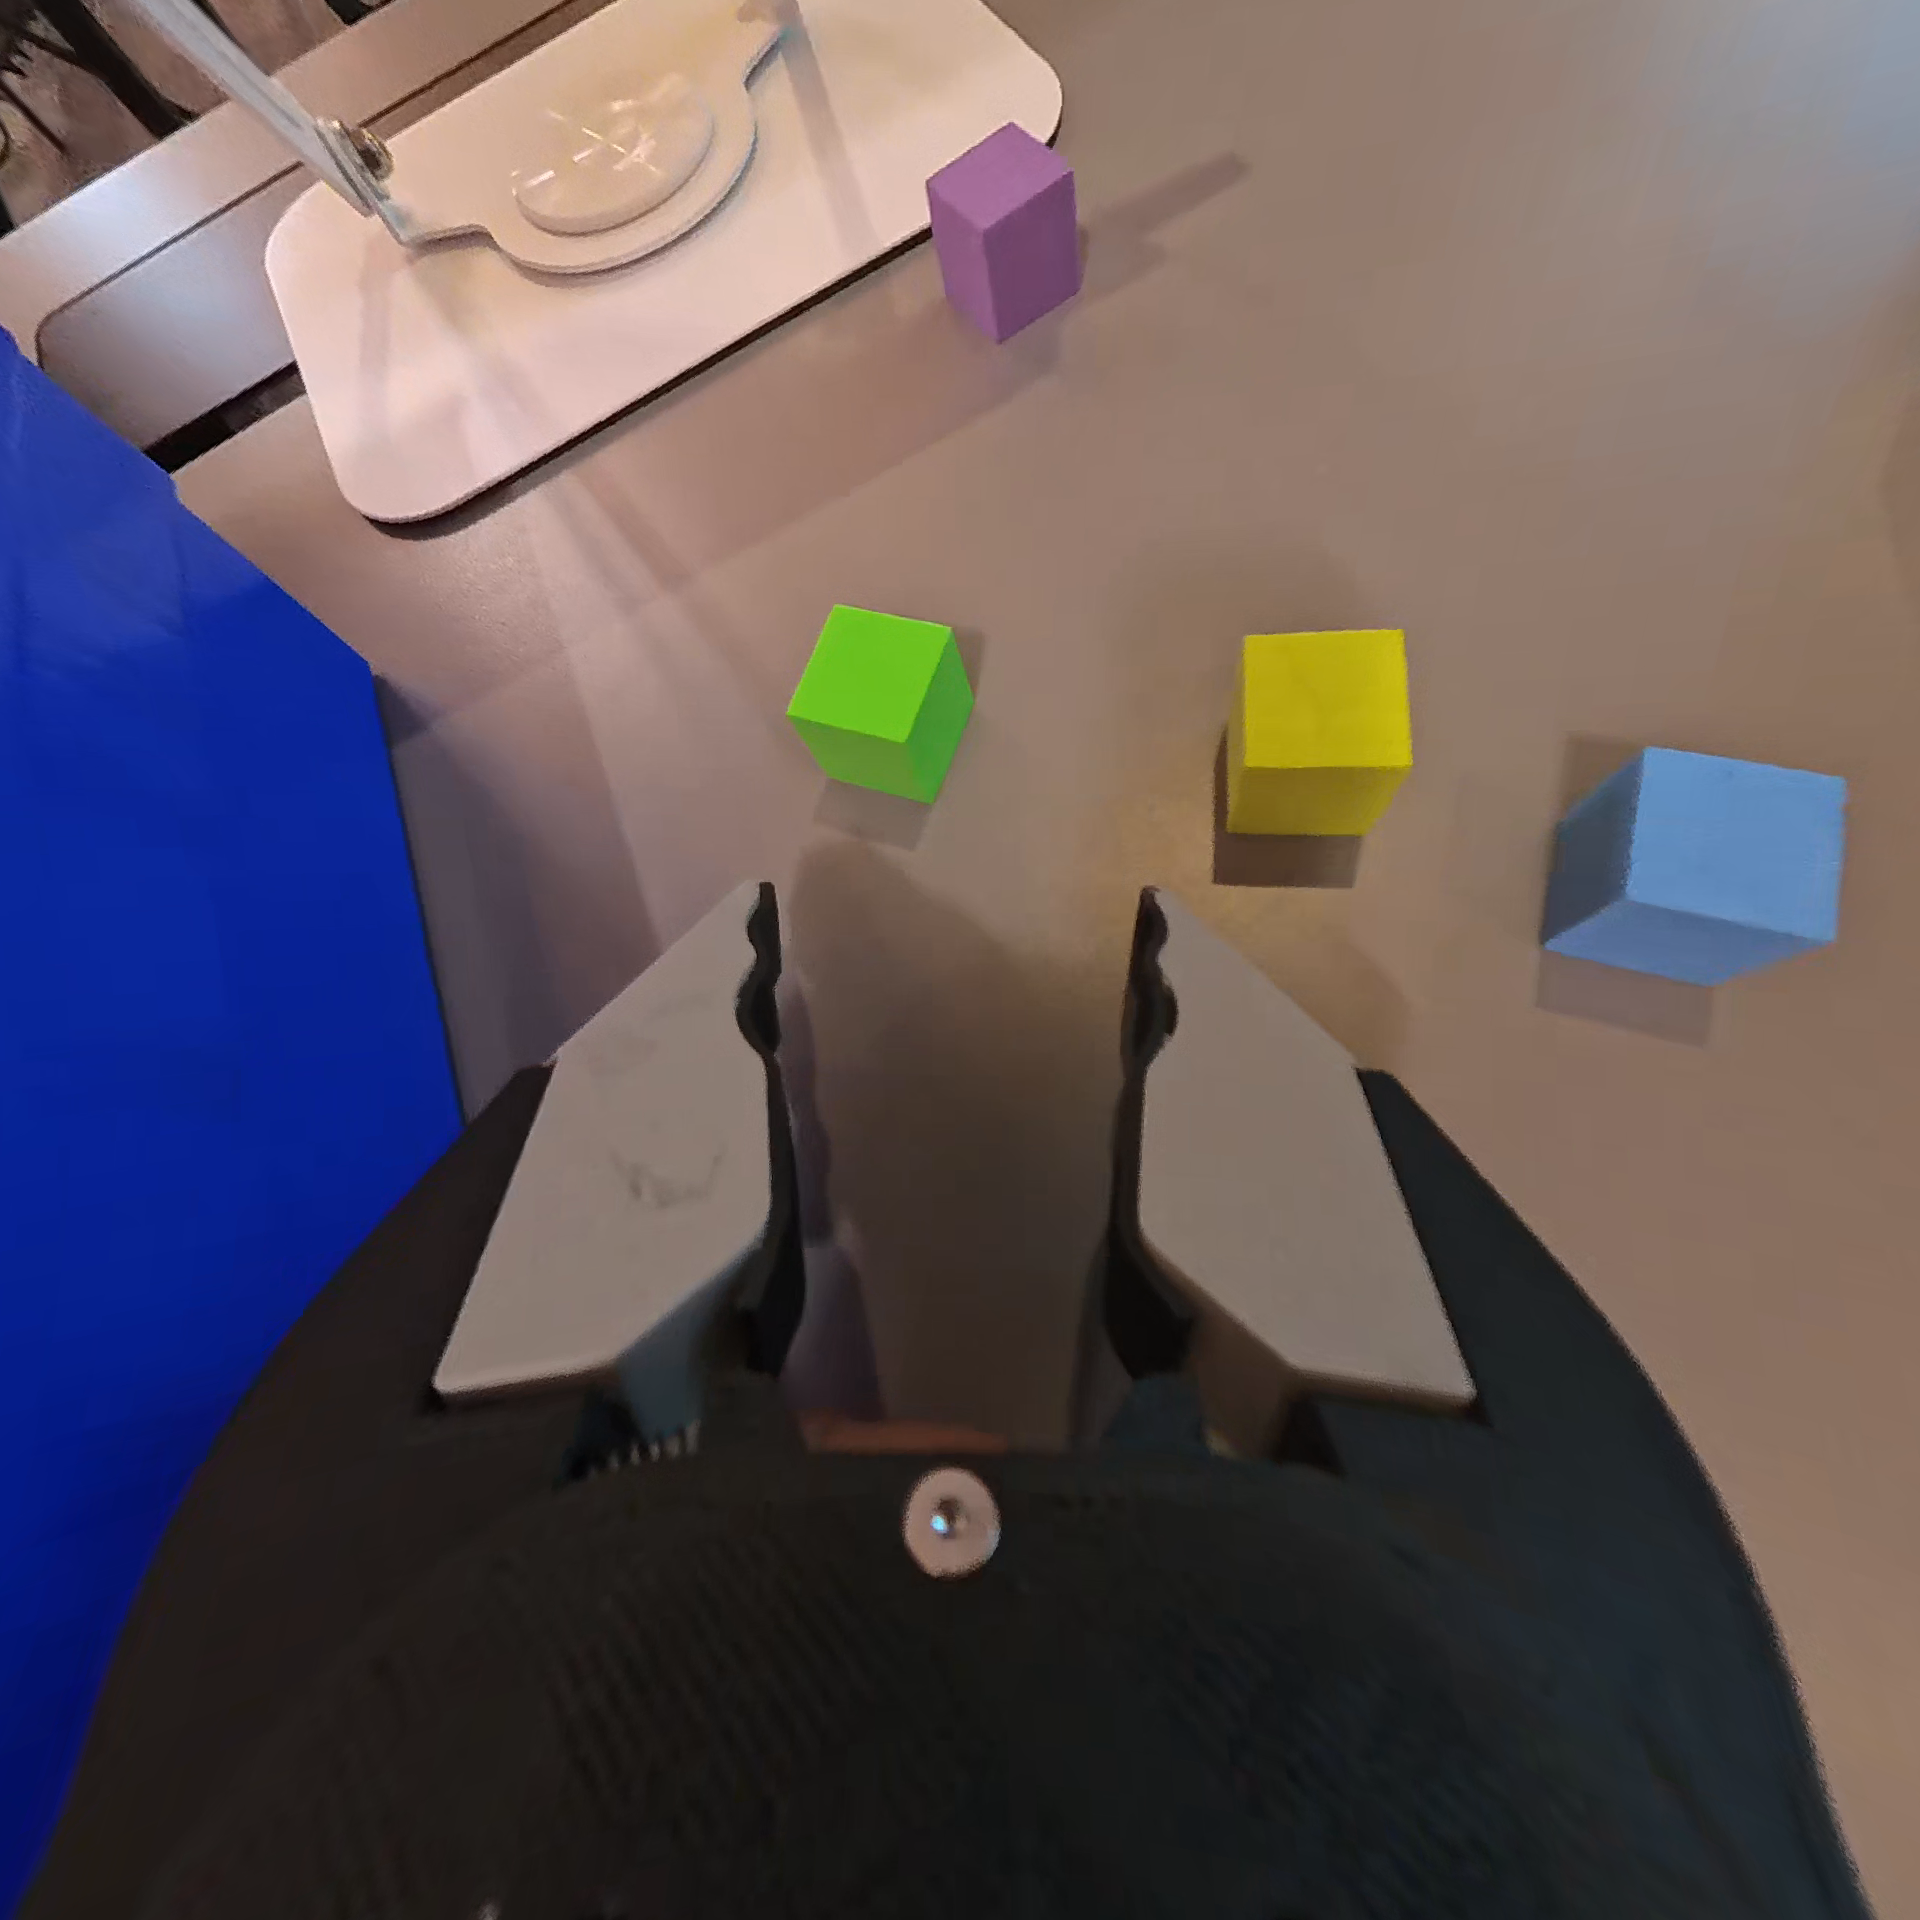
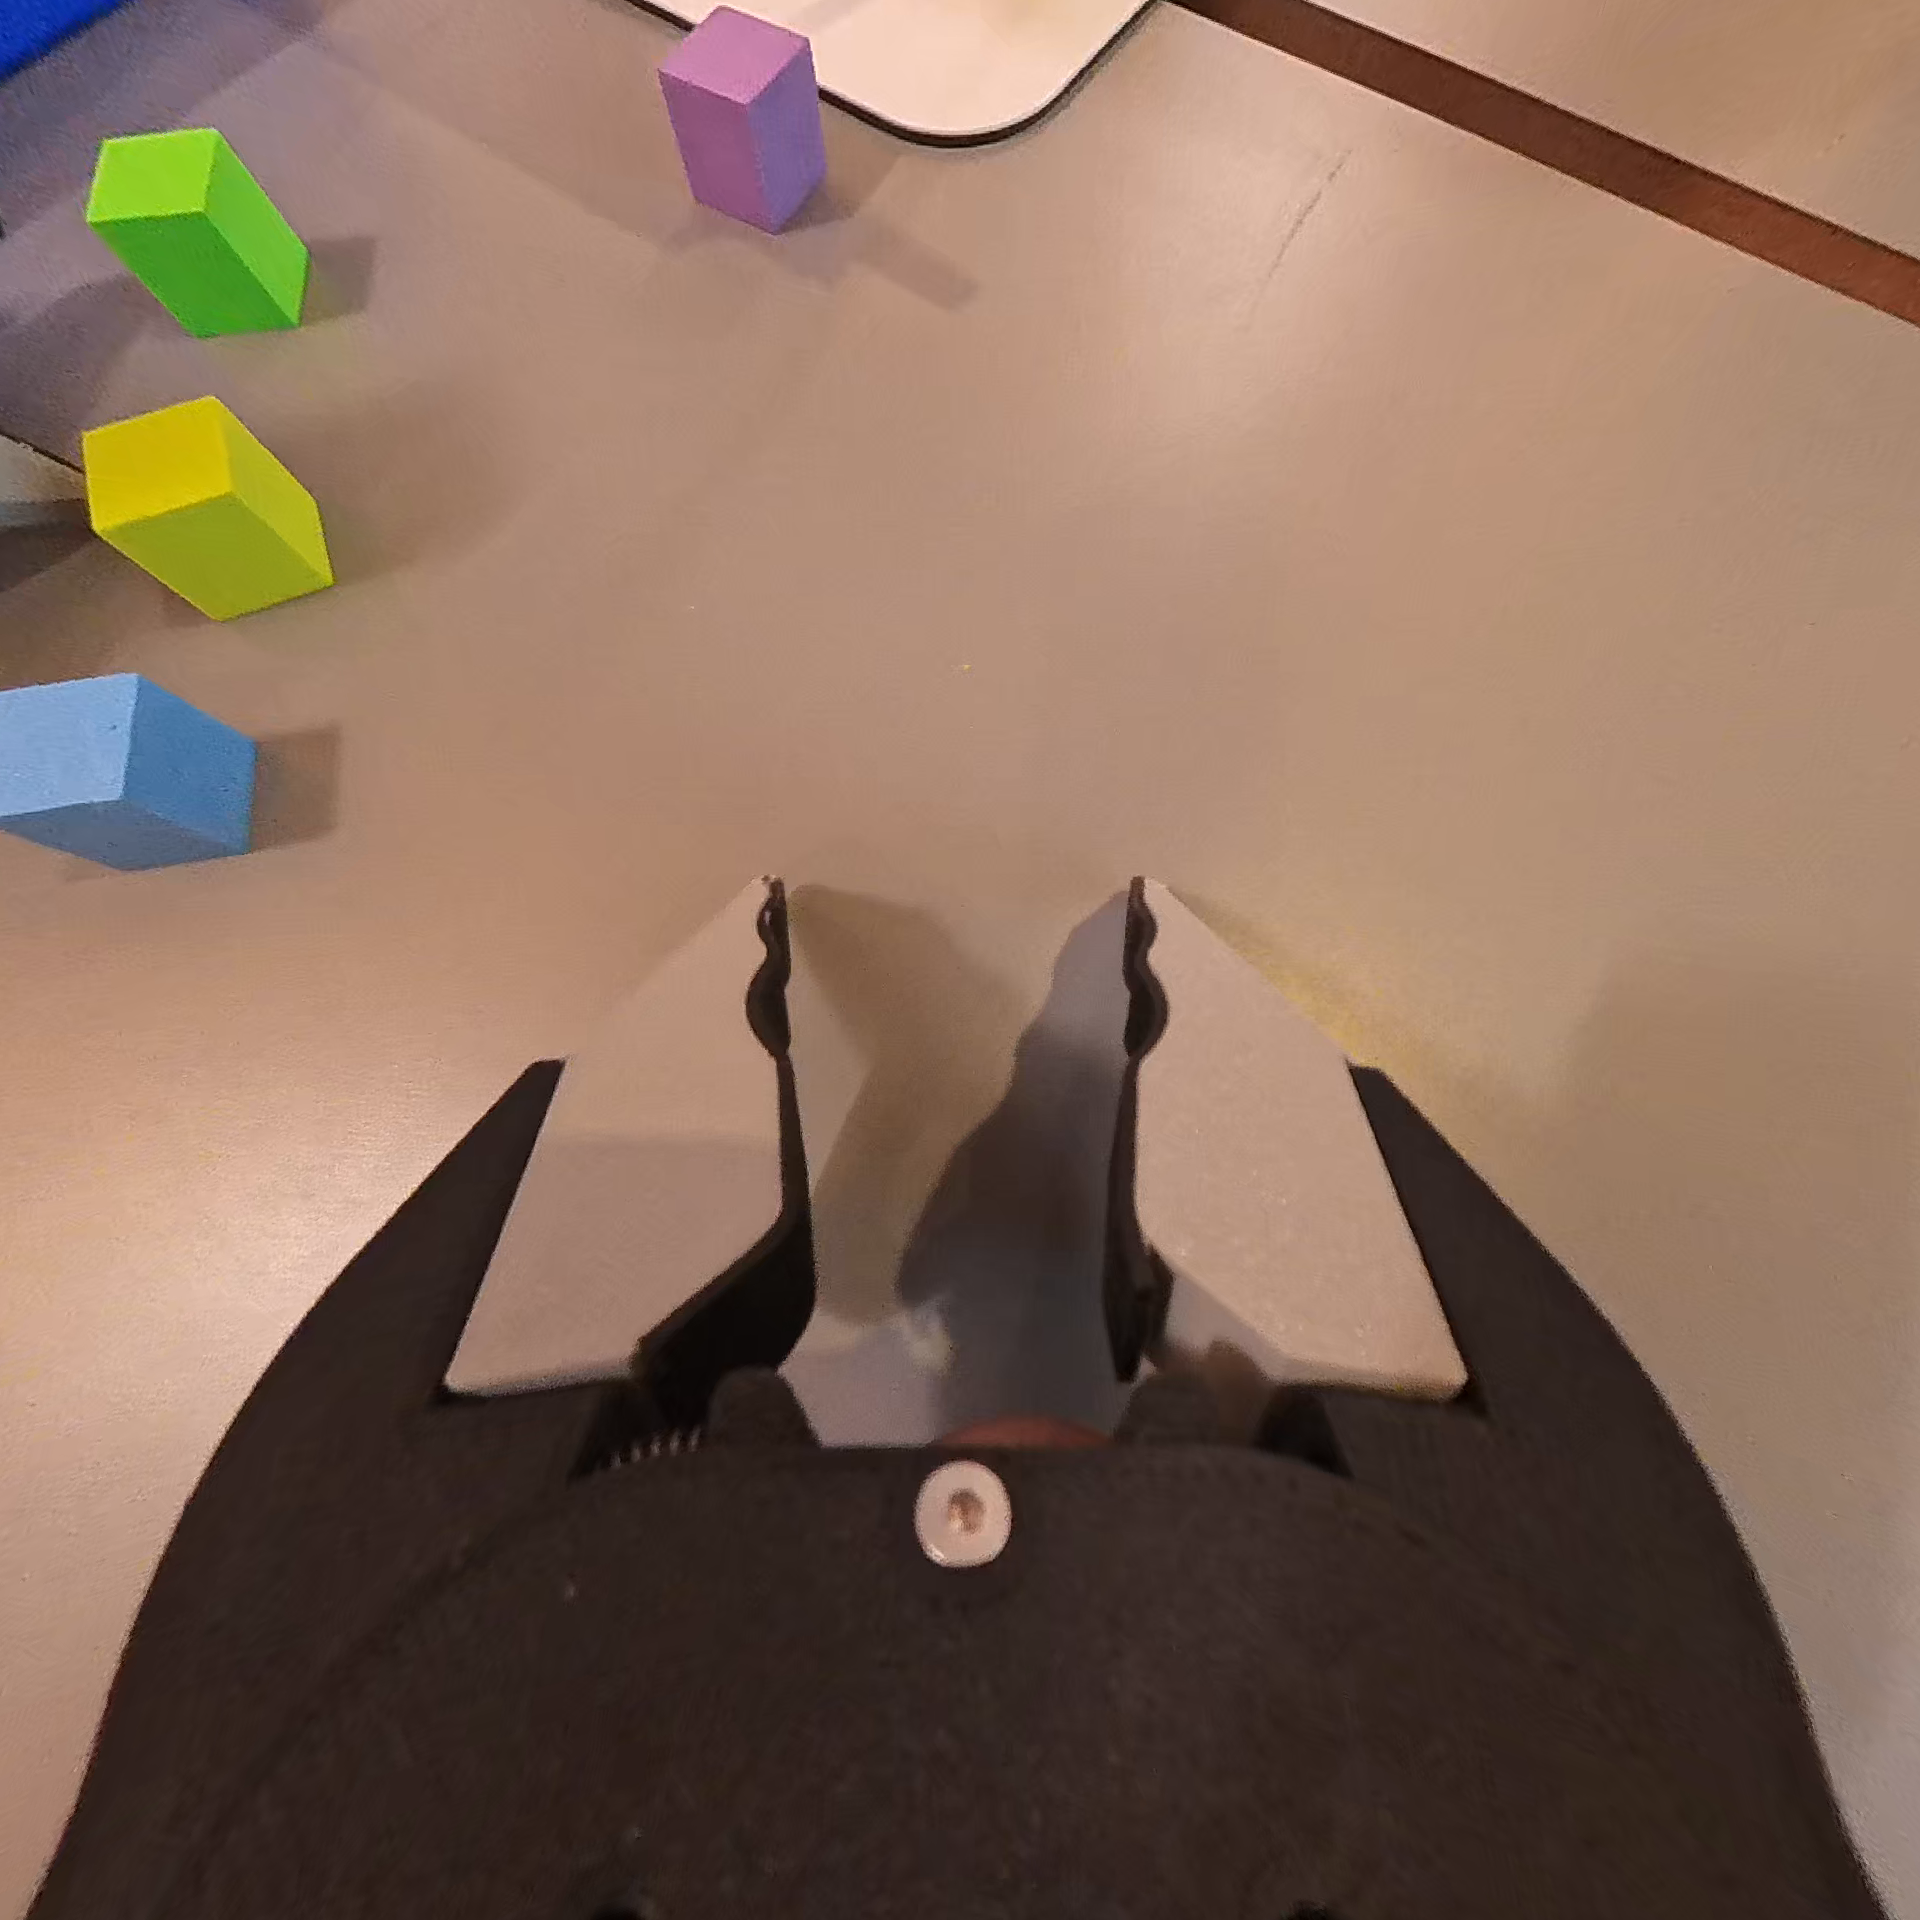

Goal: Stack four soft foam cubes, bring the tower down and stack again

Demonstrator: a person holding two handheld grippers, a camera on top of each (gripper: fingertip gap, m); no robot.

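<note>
No tower standing: green foam cube point(image 1: 881, 717), yellow foam cube point(image 1: 1320, 727), light blue foam cube point(image 1: 1704, 868) and purple foam cube point(image 1: 1003, 229) sit apart on the grey-brown table point(image 1: 1455, 416). Left gripper point(image 1: 954, 894) and right gripper point(image 2: 951, 888) both spread, empty. All stacking remains.

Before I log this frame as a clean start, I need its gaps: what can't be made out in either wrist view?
- Blue cube: cut by the left edge in the right wrist view.
- White board: mostly beyond the top edge in the right wrist view.
- Blue panel: runs off the left edge in the left wrist view; what it is stays unclear.
- Neither view shows the other gripper.
</note>
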